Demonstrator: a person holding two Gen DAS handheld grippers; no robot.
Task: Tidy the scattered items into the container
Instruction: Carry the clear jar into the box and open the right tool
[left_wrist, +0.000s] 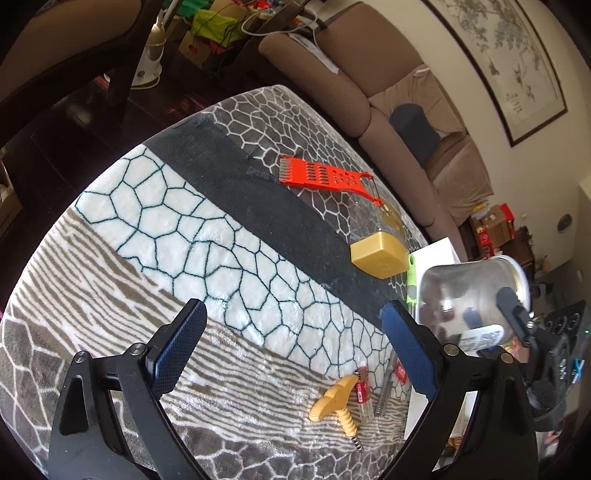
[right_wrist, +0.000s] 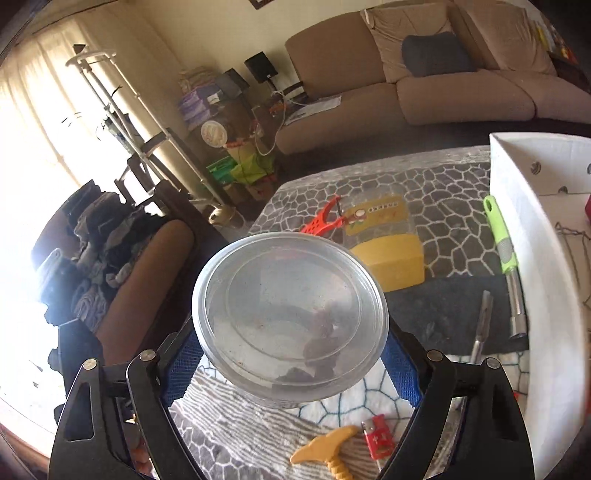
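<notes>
Left claw (left_wrist: 291, 347) is spread wide over the patterned blanket (left_wrist: 155, 206), nothing in it; yellow corkscrew (left_wrist: 334, 404) sits just right of it. Right claw (right_wrist: 291, 373) is clamped on a clear plastic tub (right_wrist: 290, 314), white container (right_wrist: 532, 266) off to its right.

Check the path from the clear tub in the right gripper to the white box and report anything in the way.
Nothing visible blocks it. The clear tub sits in the right gripper, above the table; the white box stands open to its right.
</notes>
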